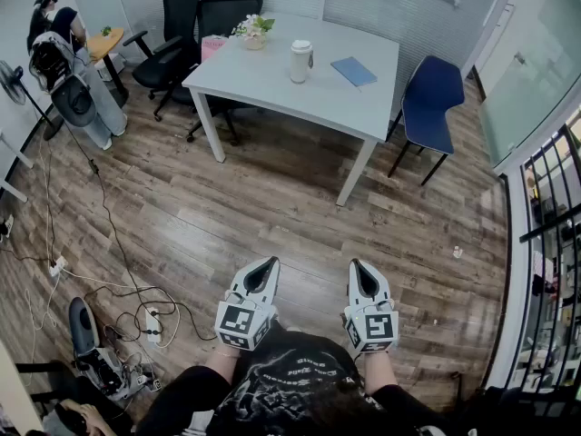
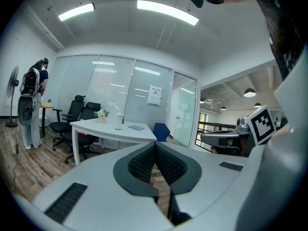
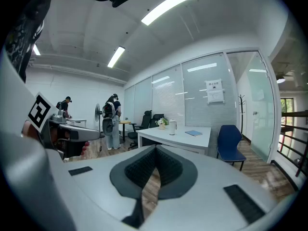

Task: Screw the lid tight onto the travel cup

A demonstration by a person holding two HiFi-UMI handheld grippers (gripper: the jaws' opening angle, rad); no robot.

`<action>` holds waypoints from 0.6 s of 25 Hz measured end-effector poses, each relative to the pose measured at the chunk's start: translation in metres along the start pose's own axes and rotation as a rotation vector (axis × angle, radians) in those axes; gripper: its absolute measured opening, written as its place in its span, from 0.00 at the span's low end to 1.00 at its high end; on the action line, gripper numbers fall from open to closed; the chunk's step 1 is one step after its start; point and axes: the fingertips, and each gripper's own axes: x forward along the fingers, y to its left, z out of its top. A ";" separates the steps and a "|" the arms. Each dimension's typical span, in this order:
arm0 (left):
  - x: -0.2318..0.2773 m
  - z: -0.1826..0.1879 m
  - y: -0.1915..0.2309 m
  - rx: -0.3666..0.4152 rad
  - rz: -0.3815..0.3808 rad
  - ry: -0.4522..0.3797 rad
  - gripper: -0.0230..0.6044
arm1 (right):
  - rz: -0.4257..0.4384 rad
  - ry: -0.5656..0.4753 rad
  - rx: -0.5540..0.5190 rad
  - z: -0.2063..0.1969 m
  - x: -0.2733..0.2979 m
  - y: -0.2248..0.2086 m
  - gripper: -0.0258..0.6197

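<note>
Both claws hang low over the wooden floor [image 1: 272,207], close to the person's body and well apart from the worktop [image 1: 263,84]. The left claw [image 1: 270,264] is pressed together, ribbed pads meeting in a thin seam, and the right claw [image 1: 357,264] is pressed together the same way, neither pinching anything. The hands behind the marker cubes are mostly hidden. Far across the room, the travel cup [image 1: 300,62] stands upright on the worktop, between a flower pot [image 1: 252,33] and a blue notebook [image 1: 354,71]. Its lid [image 1: 300,45] sits on top, but it's too small here to tell whether it's screwed tight. At the left edge, a person with a backpack [image 1: 68,71] stands bent over, partly cut off.
</note>
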 end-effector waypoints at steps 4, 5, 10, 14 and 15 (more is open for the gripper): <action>0.000 -0.001 0.004 0.006 0.012 -0.003 0.07 | -0.004 -0.010 0.024 0.002 0.002 -0.001 0.05; 0.000 -0.001 0.005 0.008 0.014 -0.002 0.07 | -0.007 -0.012 0.032 0.001 0.002 -0.003 0.05; 0.001 -0.005 0.011 0.007 0.025 0.003 0.07 | -0.012 -0.010 0.039 0.000 0.007 -0.005 0.05; 0.001 -0.013 0.010 0.000 0.018 0.016 0.07 | 0.024 -0.011 0.078 -0.006 0.009 0.000 0.05; 0.001 -0.014 0.009 -0.006 0.010 0.019 0.08 | 0.035 -0.008 0.085 -0.007 0.009 0.002 0.05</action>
